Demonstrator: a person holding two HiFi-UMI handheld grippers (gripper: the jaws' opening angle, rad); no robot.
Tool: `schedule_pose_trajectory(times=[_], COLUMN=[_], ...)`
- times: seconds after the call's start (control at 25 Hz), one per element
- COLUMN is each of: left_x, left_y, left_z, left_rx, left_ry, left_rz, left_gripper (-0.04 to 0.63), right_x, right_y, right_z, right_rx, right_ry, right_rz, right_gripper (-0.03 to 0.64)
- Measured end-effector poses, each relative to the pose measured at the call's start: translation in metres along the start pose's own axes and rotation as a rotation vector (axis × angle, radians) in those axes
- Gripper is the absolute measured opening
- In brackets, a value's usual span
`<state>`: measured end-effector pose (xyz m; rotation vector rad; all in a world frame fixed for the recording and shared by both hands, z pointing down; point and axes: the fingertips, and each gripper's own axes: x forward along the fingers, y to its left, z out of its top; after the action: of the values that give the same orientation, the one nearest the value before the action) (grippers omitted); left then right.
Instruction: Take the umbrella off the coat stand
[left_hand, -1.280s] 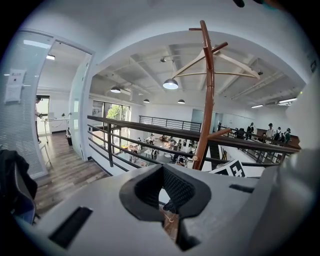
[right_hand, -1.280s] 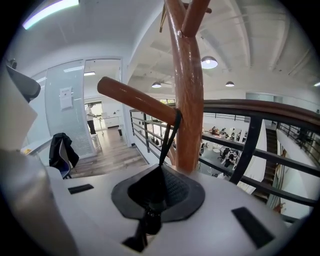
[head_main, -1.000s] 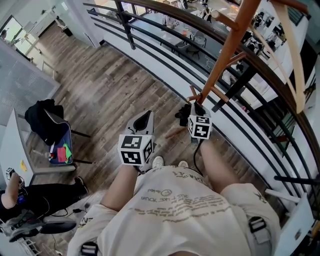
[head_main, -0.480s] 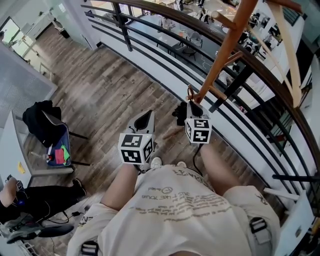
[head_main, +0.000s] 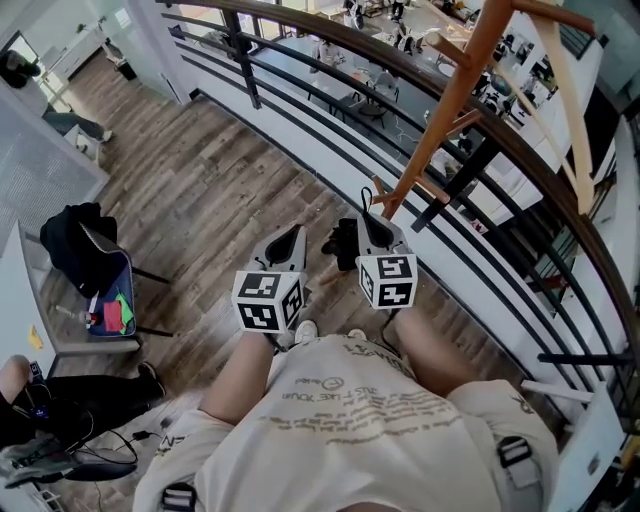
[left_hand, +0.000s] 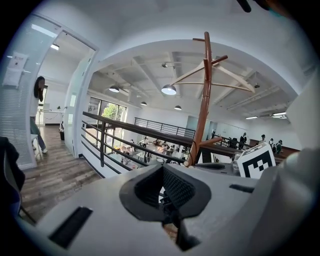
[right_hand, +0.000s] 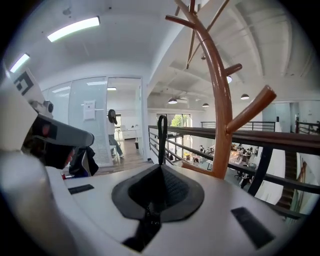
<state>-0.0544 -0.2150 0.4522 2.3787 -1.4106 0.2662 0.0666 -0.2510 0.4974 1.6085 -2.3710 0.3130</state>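
The brown wooden coat stand (head_main: 443, 108) rises beside the black railing, and it also shows in the left gripper view (left_hand: 204, 102) and the right gripper view (right_hand: 220, 117). My right gripper (head_main: 372, 222) sits just left of its lower pegs, shut on the black umbrella's strap loop (right_hand: 161, 140). That loop stands up out of the closed jaws (right_hand: 161, 167), free of the pegs. The folded black umbrella (head_main: 343, 243) hangs to the left of this gripper. My left gripper (head_main: 291, 238) is held lower left, apart from the umbrella, jaws shut (left_hand: 162, 170) with nothing in them.
A curved black railing (head_main: 300, 75) runs behind the stand, with a drop to a lower floor beyond. A wooden hanger (head_main: 572, 90) hangs high on the stand. At the left stands a chair (head_main: 100, 265) with a dark coat and bag; a person sits at bottom left (head_main: 60, 395).
My right gripper has moved left and back from the stand's pegs, bringing the umbrella with it. The left gripper has barely moved.
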Motion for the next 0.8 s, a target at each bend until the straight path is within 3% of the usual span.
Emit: schedule_pose_trajectory(times=[0.4,0.8], left_x=[0.007,0.029], left_y=[-0.010,-0.048], left_z=[0.005,0.013], left_rx=[0.024,0.065], left_ry=[-0.023,-0.031], left_rz=[-0.043,-0.144], left_gripper=[0.003,0.003], right_x=[-0.049,-0.089], right_y=[-0.005,-0.056], right_z=[0.051,0.055], right_rx=[0.033,0.072], right_ry=[-0.111,-0.135], right_rz=[-0.022,-0.191], right_gripper=[0.006,0.006])
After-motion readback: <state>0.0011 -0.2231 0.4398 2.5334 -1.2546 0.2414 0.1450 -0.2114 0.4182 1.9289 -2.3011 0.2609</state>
